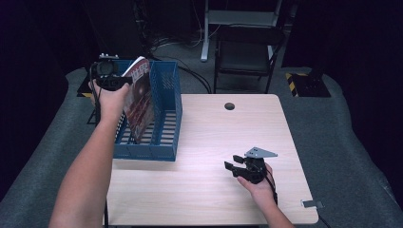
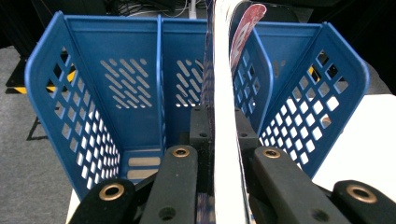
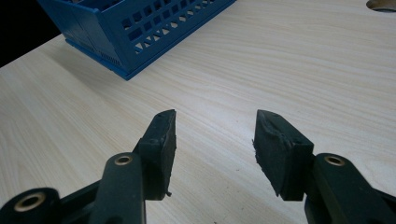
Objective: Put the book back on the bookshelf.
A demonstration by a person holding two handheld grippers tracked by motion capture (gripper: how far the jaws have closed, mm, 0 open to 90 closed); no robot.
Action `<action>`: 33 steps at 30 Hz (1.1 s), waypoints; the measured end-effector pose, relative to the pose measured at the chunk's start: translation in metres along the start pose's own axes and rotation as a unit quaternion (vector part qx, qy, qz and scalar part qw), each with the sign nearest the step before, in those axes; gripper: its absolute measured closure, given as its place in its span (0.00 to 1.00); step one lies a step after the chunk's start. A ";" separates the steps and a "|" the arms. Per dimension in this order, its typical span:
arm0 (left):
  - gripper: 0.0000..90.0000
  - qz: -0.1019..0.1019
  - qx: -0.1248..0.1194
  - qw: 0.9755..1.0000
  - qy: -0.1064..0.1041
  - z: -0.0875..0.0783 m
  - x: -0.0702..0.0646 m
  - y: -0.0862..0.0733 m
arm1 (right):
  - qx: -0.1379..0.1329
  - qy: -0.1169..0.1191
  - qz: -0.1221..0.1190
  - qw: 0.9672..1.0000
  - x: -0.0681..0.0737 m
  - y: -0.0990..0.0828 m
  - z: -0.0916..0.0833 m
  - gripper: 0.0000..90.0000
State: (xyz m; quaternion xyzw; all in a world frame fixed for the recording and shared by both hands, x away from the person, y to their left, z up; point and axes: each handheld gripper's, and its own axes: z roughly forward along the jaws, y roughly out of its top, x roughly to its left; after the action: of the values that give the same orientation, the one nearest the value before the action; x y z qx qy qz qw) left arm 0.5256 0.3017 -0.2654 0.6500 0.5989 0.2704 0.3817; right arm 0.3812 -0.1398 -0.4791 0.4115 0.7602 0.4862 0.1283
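Gripping a magazine (image 2: 224, 93) edge-on over the blue file rack's (image 2: 130, 79) divider, left gripper (image 2: 219, 154) jaws clamp; right gripper (image 3: 215, 135) jaws gape above bare tabletop (image 3: 280, 60).

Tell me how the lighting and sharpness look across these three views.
High view: table evenly lit, surroundings nearly black, picture soft. Left gripper view: blue file rack crisp, magazine edge washed out white, close and blurred. Right gripper view: wood grain sharp near the right tool, softer farther off.
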 end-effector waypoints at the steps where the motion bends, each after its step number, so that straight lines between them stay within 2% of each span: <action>1: 0.93 0.000 0.000 1.000 0.000 0.001 0.000 -0.001 | 0.002 -0.001 0.004 1.000 0.000 0.000 0.000 0.54; 5: 0.93 -0.004 0.005 1.000 0.000 0.006 0.001 -0.007 | 0.002 0.000 0.000 1.000 0.000 0.000 0.000 0.54; 19: 0.93 0.008 0.029 1.000 0.001 0.023 -0.003 -0.021 | 0.002 -0.001 0.000 1.000 0.000 -0.001 0.000 0.54; 21: 0.93 0.006 0.026 1.000 -0.003 0.024 -0.002 -0.023 | 0.003 0.000 0.000 1.000 -0.001 -0.001 -0.001 0.54; 25: 0.92 0.004 0.048 0.999 -0.014 0.024 0.001 -0.026 | 0.003 -0.001 -0.001 1.000 -0.001 -0.001 -0.001 0.54; 33: 0.92 0.011 0.054 0.998 -0.010 0.018 0.006 -0.031 | 0.004 -0.001 -0.001 1.000 0.001 -0.001 0.000 0.54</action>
State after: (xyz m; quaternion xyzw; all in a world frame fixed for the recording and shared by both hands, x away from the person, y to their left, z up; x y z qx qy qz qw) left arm 0.5232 0.3045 -0.3019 0.6788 0.6017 0.2348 0.3493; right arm 0.3804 -0.1393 -0.4795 0.4117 0.7624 0.4827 0.1278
